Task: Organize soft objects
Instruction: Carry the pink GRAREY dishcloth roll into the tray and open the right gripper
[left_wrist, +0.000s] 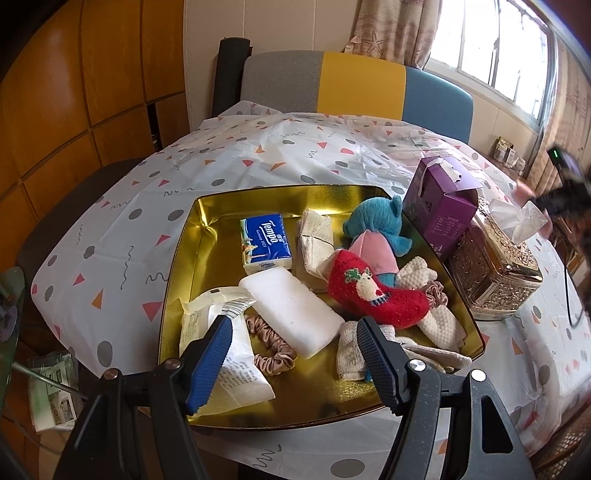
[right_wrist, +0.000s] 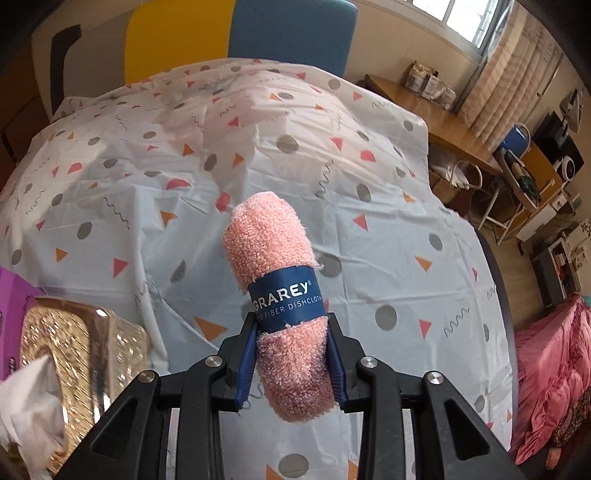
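Gripping pink dishcloth roll (right_wrist: 284, 314) — upright, leaning fwd

daylight from window (left_wrist: 491, 48) | glare on gold tray (left_wrist: 221, 206) | fisheye-bent edges

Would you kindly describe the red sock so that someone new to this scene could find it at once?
Start at the gold tray on the patterned tablecloth. The red sock lies in its right half, in front of the blue plush and right of the white sponge. It is the only red item there, fuzzy, with a small white figure stitched on its side.
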